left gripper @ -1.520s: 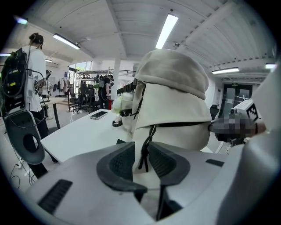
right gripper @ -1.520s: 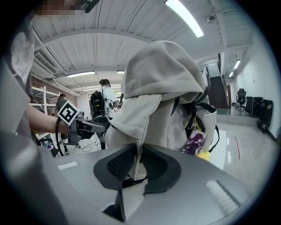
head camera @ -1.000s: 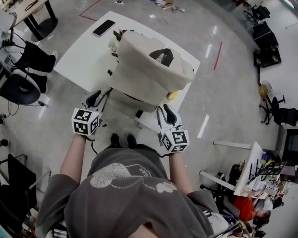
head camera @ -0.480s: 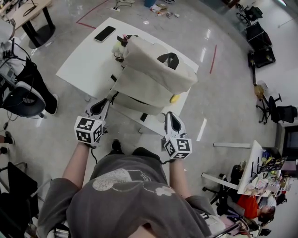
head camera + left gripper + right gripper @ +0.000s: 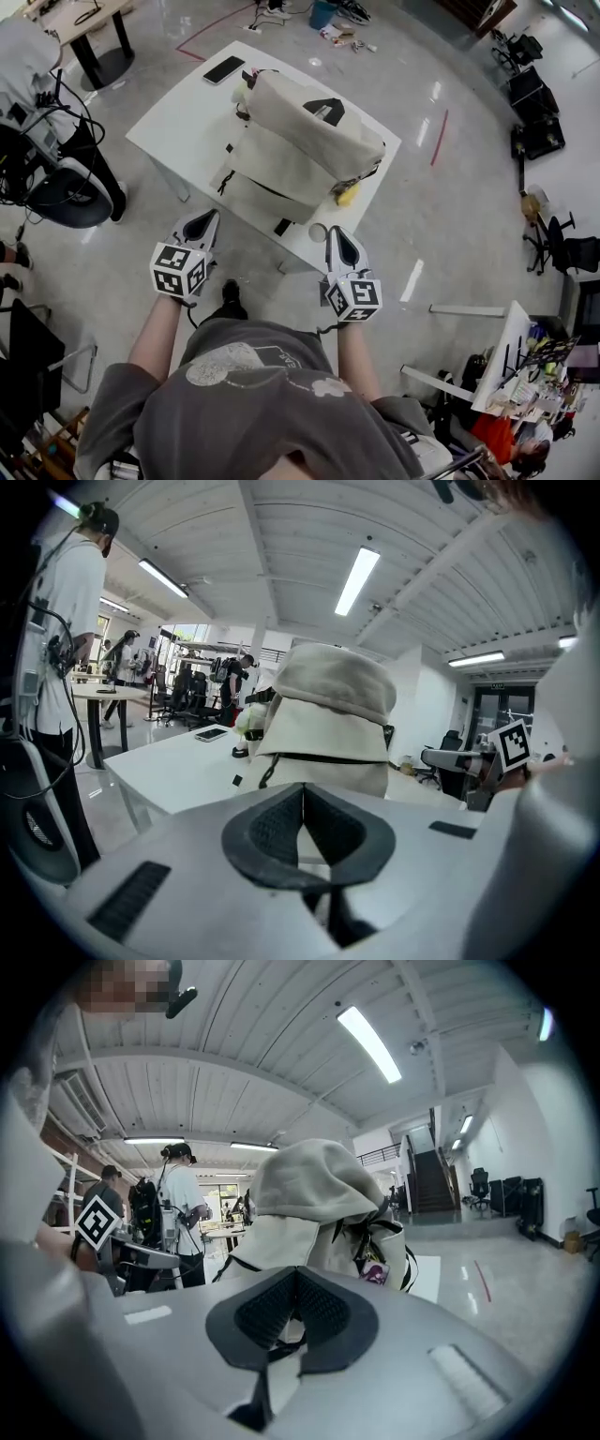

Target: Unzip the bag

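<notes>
A beige backpack (image 5: 300, 141) stands on the white table (image 5: 178, 122), its black handle on top and a dark zip line across its front pocket. It fills the middle of the left gripper view (image 5: 328, 724) and the right gripper view (image 5: 309, 1204). My left gripper (image 5: 206, 217) hangs off the table's near edge, short of the bag; its jaws have just been closing and are shut with nothing between them (image 5: 302, 791). My right gripper (image 5: 339, 234) is at the near right corner, also shut and empty (image 5: 295, 1274). Neither touches the bag.
A black phone (image 5: 223, 69) lies at the table's far left corner. A yellow object (image 5: 347, 195) sits by the bag's right side. An office chair (image 5: 56, 187) and a standing person (image 5: 28, 56) are to the left. Desks and clutter line the right.
Both grippers have drawn back from the bag's lower front toward the person, and their jaws have shut empty. The bag stays on the table.
</notes>
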`<control>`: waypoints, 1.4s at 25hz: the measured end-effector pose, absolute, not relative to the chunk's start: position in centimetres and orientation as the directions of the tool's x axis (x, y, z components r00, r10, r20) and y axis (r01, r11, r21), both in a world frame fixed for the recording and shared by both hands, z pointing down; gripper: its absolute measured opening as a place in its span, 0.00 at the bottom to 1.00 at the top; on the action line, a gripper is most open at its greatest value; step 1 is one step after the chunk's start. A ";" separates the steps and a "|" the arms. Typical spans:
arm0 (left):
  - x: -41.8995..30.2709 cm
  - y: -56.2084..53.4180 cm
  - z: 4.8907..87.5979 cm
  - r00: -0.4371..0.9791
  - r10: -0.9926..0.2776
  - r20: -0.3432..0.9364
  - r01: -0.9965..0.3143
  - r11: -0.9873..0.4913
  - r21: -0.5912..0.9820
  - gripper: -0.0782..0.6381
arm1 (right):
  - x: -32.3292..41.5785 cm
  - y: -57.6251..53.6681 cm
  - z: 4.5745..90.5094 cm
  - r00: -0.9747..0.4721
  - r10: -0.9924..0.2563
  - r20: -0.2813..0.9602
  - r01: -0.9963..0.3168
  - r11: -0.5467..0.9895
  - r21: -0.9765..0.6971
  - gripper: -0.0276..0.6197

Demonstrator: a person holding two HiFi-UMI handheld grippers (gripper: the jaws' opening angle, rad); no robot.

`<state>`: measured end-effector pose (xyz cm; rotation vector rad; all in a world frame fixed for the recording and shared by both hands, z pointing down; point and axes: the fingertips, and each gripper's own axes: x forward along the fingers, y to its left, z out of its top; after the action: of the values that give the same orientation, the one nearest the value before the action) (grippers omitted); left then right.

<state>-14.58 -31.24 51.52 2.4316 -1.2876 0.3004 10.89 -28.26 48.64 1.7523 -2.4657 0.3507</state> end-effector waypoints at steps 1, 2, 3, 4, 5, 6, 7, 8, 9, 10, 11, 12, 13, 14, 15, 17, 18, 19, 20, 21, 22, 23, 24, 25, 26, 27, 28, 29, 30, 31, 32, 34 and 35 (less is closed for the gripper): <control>-14.0 -30.2 51.3 0.555 -0.754 0.351 -0.832 -0.509 0.222 0.12 | 11.3 -27.3 48.5 -0.344 -0.916 0.205 -0.937 0.323 -0.132 0.04; -13.3 -28.9 51.1 0.550 -0.759 0.349 -0.835 -0.504 0.221 0.12 | 11.8 -26.3 48.3 -0.353 -0.915 0.194 -0.933 0.331 -0.139 0.04; -12.7 -27.5 51.0 0.544 -0.764 0.346 -0.839 -0.497 0.221 0.12 | 12.4 -25.1 48.0 -0.363 -0.915 0.178 -0.929 0.340 -0.149 0.04; -12.0 -26.0 50.9 0.538 -0.770 0.343 -0.843 -0.490 0.223 0.12 | 13.0 -23.8 47.8 -0.375 -0.913 0.161 -0.923 0.352 -0.158 0.04; -11.3 -24.6 50.8 0.531 -0.776 0.339 -0.847 -0.481 0.226 0.12 | 13.5 -22.5 47.5 -0.389 -0.909 0.148 -0.917 0.366 -0.160 0.04; -10.7 -23.1 50.7 0.524 -0.784 0.333 -0.851 -0.472 0.228 0.12 | 14.1 -21.2 47.3 -0.402 -0.905 0.140 -0.911 0.381 -0.158 0.04; -10.1 -21.7 50.6 0.516 -0.792 0.328 -0.856 -0.463 0.230 0.12 | 14.6 -20.0 47.1 -0.415 -0.900 0.135 -0.906 0.395 -0.153 0.04; -9.6 -20.3 50.4 0.506 -0.799 0.324 -0.862 -0.452 0.230 0.12 | 15.2 -18.7 46.9 -0.426 -0.895 0.131 -0.901 0.407 -0.151 0.04; -9.1 -18.8 50.2 0.496 -0.807 0.322 -0.867 -0.441 0.230 0.12 | 15.8 -17.4 46.8 -0.438 -0.890 0.128 -0.896 0.419 -0.150 0.04; -8.6 -17.2 50.1 0.484 -0.814 0.321 -0.873 -0.430 0.229 0.12 | 16.3 -16.0 46.7 -0.450 -0.884 0.126 -0.890 0.431 -0.150 0.04; -8.0 -15.5 50.2 0.473 -0.821 0.320 -0.879 -0.419 0.227 0.12 | 16.9 -14.5 46.9 -0.462 -0.878 0.126 -0.884 0.444 -0.150 0.04; -7.2 -13.7 50.4 0.464 -0.827 0.319 -0.884 -0.409 0.226 0.12 | 17.6 -12.9 47.2 -0.475 -0.871 0.126 -0.877 0.457 -0.148 0.04; -6.4 -11.9 50.6 0.456 -0.832 0.315 -0.888 -0.402 0.224 0.12 | 18.4 -11.1 47.5 -0.487 -0.864 0.127 -0.871 0.469 -0.146 0.04; -5.6 -10.2 50.6 0.450 -0.837 0.310 -0.891 -0.396 0.224 0.12 | 19.0 -9.5 47.8 -0.499 -0.857 0.128 -0.864 0.482 -0.143 0.04; -5.0 -8.7 50.5 0.444 -0.843 0.304 -0.893 -0.390 0.223 0.12 | 19.5 -8.1 47.8 -0.512 -0.849 0.129 -0.857 0.496 -0.139 0.04; -4.0 -6.5 49.7 0.430 -0.855 0.291 -0.899 -0.377 0.221 0.12 | 19.9 -5.9 47.6 -0.539 -0.832 0.131 -0.841 0.524 -0.133 0.04; -3.7 -5.5 49.2 0.422 -0.861 0.284 -0.903 -0.370 0.220 0.12 | 20.0 -5.0 47.4 -0.552 -0.823 0.132 -0.833 0.538 -0.133 0.04; -3.3 -4.6 48.8 0.414 -0.866 0.279 -0.906 -0.363 0.218 0.12 | 20.1 -4.1 47.4 -0.564 -0.815 0.135 -0.825 0.549 -0.134 0.04; -3.0 -3.7 48.4 0.407 -0.871 0.275 -0.909 -0.357 0.217 0.12 | 20.3 -3.3 47.4 -0.573 -0.808 0.138 -0.819 0.558 -0.135 0.04; -2.6 -2.9 48.1 0.402 -0.874 0.272 -0.911 -0.352 0.217 0.12 | 20.4 -2.6 47.4 -0.581 -0.802 0.141 -0.814 0.565 -0.137 0.04; -2.3 -2.2 47.9 0.400 -0.876 0.270 -0.911 -0.349 0.218 0.12 | 20.5 -2.0 47.5 -0.586 -0.797 0.144 -0.810 0.570 -0.139 0.04; -1.9 -1.4 47.7 0.401 -0.876 0.268 -0.911 -0.350 0.219 0.12 | 20.5 -1.5 47.5 -0.591 -0.793 0.145 -0.806 0.575 -0.143 0.04; -1.7 -0.6 47.5 0.403 -0.875 0.268 -0.910 -0.353 0.218 0.12 | 20.4 -0.9 47.4 -0.597 -0.789 0.145 -0.802 0.579 -0.146 0.04; -1.6 0.1 47.4 0.405 -0.874 0.270 -0.910 -0.355 0.215 0.12 | 20.2 -0.4 47.3 -0.603 -0.785 0.144 -0.797 0.585 -0.149 0.04; -1.5 0.7 47.4 0.405 -0.873 0.273 -0.910 -0.356 0.213 0.12 | 20.1 0.1 47.3 -0.608 -0.780 0.146 -0.793 0.591 -0.149 0.04; -1.5 1.3 47.4 0.404 -0.872 0.276 -0.911 -0.354 0.213 0.12 | 20.0 0.6 47.4 -0.612 -0.776 0.150 -0.790 0.595 -0.148 0.04; -1.6 1.7 47.5 0.403 -0.872 0.279 -0.911 -0.351 0.217 0.12 | 19.9 0.9 47.5 -0.613 -0.774 0.155 -0.789 0.596 -0.147 0.04; -1.6 2.1 47.5 0.402 -0.872 0.280 -0.911 -0.349 0.222 0.12 | 19.9 1.3 47.6 -0.613 -0.773 0.161 -0.790 0.595 -0.147 0.04; -1.8 2.3 47.5 0.402 -0.871 0.281 -0.910 -0.347 0.227 0.12 | 19.8 1.5 47.8 -0.613 -0.772 0.168 -0.790 0.595 -0.147 0.04; -1.9 2.6 47.5 0.403 -0.871 0.280 -0.909 -0.346 0.231 0.12 | 19.6 1.8 47.9 -0.613 -0.770 0.176 -0.790 0.596 -0.146 0.04; -2.1 2.7 47.5 0.403 -0.871 0.279 -0.909 -0.345 0.235 0.12 | 19.3 2.2 48.0 -0.614 -0.768 0.183 -0.789 0.597 -0.143 0.04; -2.5 3.1 47.5 0.405 -0.871 0.278 -0.906 -0.342 0.247 0.12 | 18.9 2.8 48.1 -0.615 -0.765 0.193 -0.789 0.600 -0.136 0.04; -2.7 3.3 47.6 0.407 -0.871 0.276 -0.905 -0.342 0.255 0.12 | 18.7 3.1 48.1 -0.614 -0.765 0.196 -0.790 0.599 -0.133 0.04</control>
<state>-2.69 3.29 47.56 2.3033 -1.5287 0.1280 18.67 3.05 48.05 1.3190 -2.7018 0.3127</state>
